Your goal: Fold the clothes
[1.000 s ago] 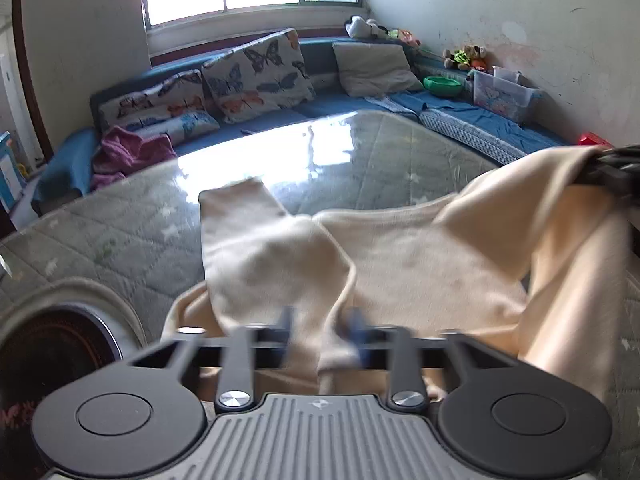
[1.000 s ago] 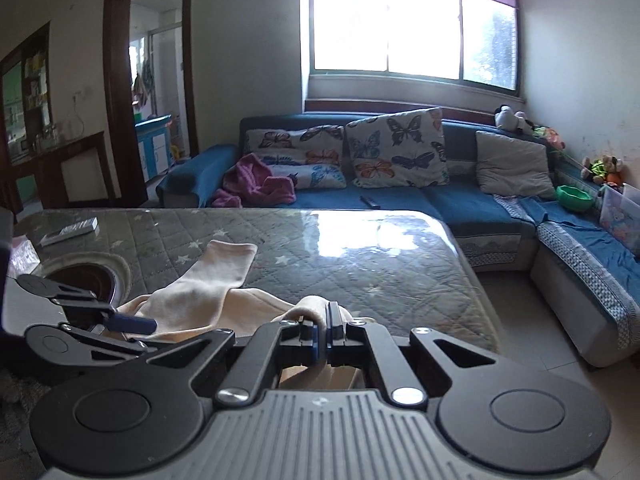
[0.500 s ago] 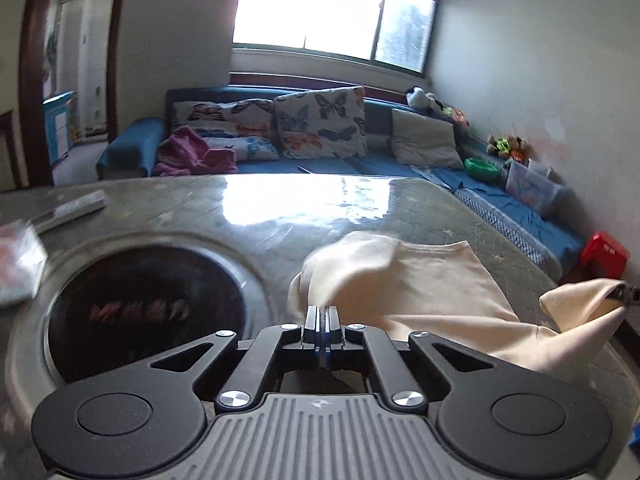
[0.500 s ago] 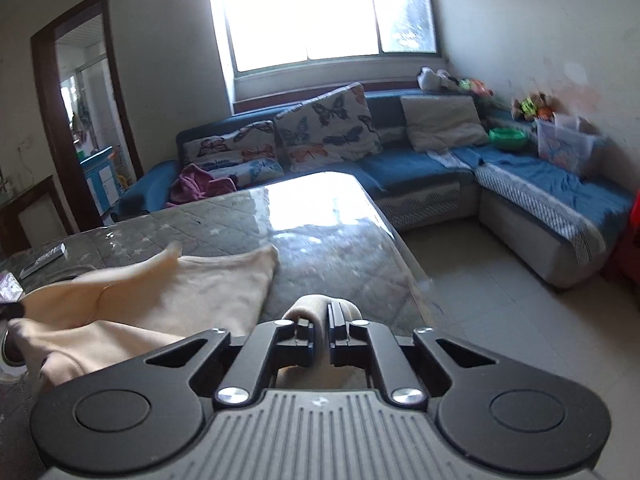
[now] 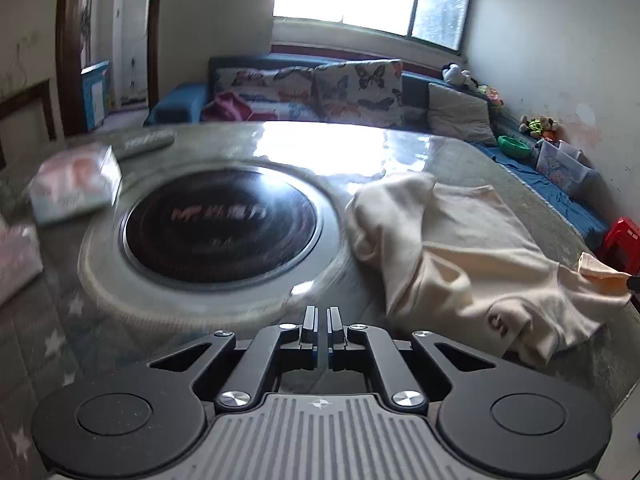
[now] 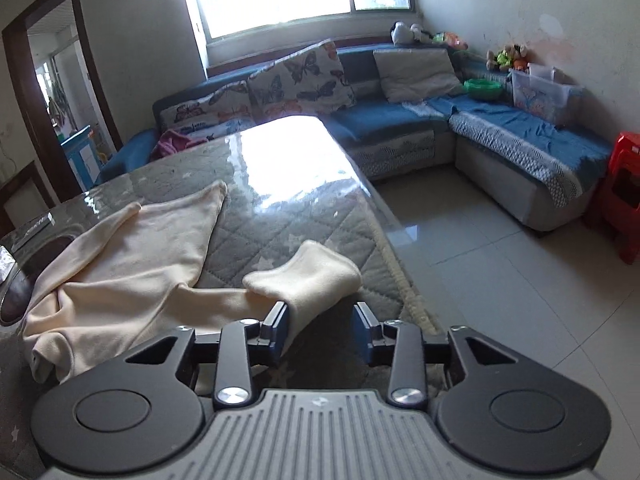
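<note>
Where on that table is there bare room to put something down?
Free: the shiny far end of the table, past the cream garment toward the sofa. Crowded: the near side, with the round dark cooktop, a packet and the garment.

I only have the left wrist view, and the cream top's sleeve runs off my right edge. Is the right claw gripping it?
Observer: No. The right claw has just been opening. Its jaws stand apart, and the sleeve cuff only leans against one pad, unpinched.
Operator: Where does that cuff sit relative to the table?
Observer: Over the table, close to the edge that borders the tiled floor, but not hanging past it.
</note>
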Available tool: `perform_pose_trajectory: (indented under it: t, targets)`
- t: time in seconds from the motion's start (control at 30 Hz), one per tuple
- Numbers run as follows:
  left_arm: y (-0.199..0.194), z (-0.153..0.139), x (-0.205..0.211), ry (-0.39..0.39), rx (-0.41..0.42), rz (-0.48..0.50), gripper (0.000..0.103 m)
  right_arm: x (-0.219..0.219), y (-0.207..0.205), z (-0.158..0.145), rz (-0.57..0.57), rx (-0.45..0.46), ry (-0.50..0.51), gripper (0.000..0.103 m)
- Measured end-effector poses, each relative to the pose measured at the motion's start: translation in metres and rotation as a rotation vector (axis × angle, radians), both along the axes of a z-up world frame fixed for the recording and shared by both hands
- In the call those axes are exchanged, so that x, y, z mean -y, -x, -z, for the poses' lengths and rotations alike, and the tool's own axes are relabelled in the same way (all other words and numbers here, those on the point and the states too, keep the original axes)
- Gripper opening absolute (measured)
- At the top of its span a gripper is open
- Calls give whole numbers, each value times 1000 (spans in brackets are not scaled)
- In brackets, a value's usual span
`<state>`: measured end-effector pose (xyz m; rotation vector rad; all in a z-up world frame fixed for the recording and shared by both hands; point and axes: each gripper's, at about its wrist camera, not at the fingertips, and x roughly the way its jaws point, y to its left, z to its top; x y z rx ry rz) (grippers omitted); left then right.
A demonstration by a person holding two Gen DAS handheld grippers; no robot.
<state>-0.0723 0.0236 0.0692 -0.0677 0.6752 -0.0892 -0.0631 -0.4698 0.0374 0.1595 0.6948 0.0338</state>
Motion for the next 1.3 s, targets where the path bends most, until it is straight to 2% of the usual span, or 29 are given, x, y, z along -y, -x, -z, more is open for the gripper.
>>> perform_pose_trajectory:
  t: [0.17, 0.27, 0.43, 0.5, 0.57, 0.63, 0.77, 0.87, 1.0, 1.07, 1.13, 1.23, 1.3]
  targets:
    - [-23, -4, 34, -16, 45, 81, 35, -19, -5, -7, -59, 45, 11, 40]
    - [-31, -4, 52, -7, 47, 128, 36, -42, -13, -1, -93, 44, 106, 51]
    - [-38, 2, 79, -3, 26, 208, 41, -66, -30, 20, -148, 13, 236, 60]
    - [-40, 5, 89, -2, 16, 238, 42, -66, -38, 29, -140, -2, 291, 60]
    - [-40, 8, 97, -6, 10, 267, 44, -60, -40, 33, -86, 6, 359, 60]
    - [-42, 12, 104, -9, 0, 284, 45, -46, -42, 32, -18, 8, 387, 61]
    - [-46, 19, 110, -7, -22, 298, 48, -5, -35, 22, 151, 22, 380, 63]
    - [-46, 23, 112, -7, -31, 310, 48, 20, -26, 15, 226, 25, 315, 63]
    - [-47, 25, 116, -7, -39, 320, 48, 16, -16, 5, 166, 60, 222, 63]
    - [-47, 27, 119, -7, -45, 326, 49, 0, -16, 1, 75, 72, 186, 69]
    - [-46, 30, 119, -12, -58, 326, 49, -16, -20, 8, 8, 56, 207, 73]
    - [-44, 33, 119, -16, -71, 326, 49, -49, -30, 24, -114, 19, 263, 73]
    - [-42, 35, 117, -15, -76, 325, 49, -52, -33, 30, -101, 15, 307, 73]
